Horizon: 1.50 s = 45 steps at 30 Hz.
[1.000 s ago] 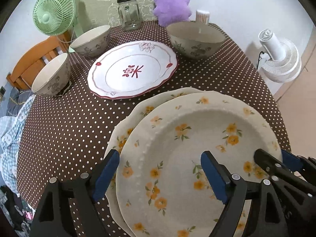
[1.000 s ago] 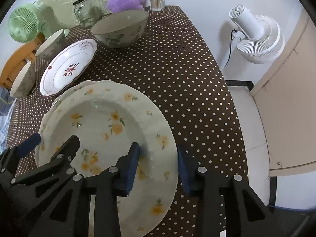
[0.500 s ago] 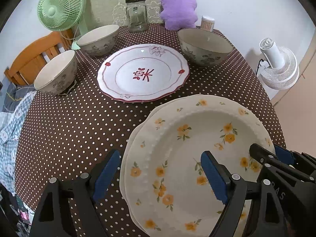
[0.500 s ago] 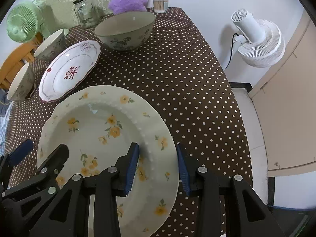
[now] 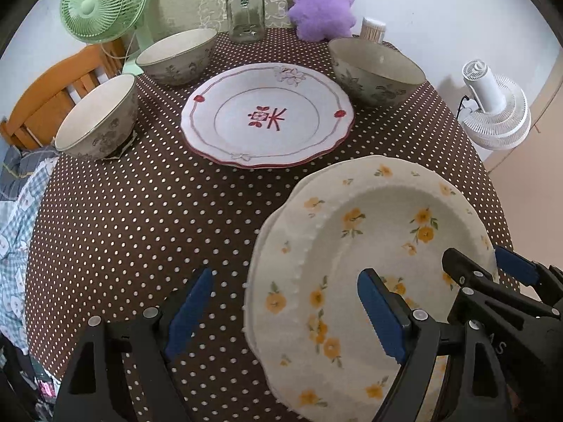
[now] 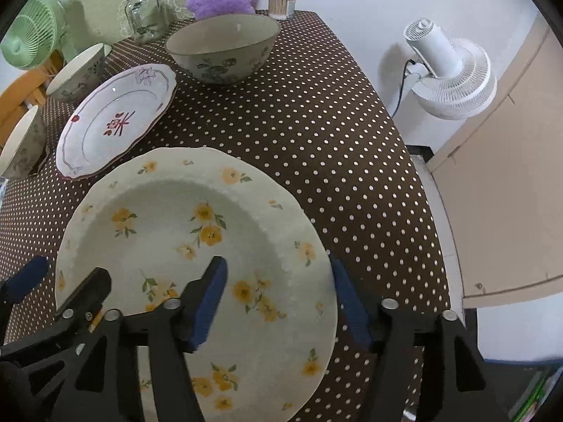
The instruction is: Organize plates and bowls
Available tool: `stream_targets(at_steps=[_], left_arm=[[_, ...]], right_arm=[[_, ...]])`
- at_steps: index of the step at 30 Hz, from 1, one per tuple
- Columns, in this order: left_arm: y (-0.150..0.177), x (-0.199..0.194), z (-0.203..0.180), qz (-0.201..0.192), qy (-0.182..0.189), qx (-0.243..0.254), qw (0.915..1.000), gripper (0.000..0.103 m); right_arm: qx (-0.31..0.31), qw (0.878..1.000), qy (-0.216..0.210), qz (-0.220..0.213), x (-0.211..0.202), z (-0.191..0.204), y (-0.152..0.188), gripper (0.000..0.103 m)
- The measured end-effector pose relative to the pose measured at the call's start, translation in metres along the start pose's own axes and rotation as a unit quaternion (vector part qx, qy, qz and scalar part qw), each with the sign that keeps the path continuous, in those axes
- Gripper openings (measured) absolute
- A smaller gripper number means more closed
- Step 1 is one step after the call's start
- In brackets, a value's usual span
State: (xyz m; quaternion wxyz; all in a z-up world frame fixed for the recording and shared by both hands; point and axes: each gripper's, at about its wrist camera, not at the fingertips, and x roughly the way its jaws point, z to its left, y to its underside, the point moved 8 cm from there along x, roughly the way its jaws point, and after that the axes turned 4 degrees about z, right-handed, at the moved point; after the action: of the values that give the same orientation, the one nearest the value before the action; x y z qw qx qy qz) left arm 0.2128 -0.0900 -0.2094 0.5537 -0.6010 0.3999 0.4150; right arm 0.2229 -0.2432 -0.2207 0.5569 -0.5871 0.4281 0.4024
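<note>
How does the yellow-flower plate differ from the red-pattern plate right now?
The yellow-flower plate is cream with orange blossoms and sits near the grippers, on another plate of its kind; the red-pattern plate is white with a red centre motif and red rim line, and lies alone at mid-table. The open right gripper straddles the first plate's rim; nothing touches the second. Both have scalloped rims.

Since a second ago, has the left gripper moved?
Yes. The left gripper has shifted left off the yellow plates; its left finger is over bare cloth now, judged against the red plate.
</note>
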Motion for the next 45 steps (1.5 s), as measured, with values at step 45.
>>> stream_targets(at_steps=[45], left_arm=[[-0.057,-0.052,0.127,-0.059,0.013,0.023,0.9979,0.091]], right_arm=[[0.076,0.993,-0.036,-0.081,-0.076,0.121,-0.029,0.077]])
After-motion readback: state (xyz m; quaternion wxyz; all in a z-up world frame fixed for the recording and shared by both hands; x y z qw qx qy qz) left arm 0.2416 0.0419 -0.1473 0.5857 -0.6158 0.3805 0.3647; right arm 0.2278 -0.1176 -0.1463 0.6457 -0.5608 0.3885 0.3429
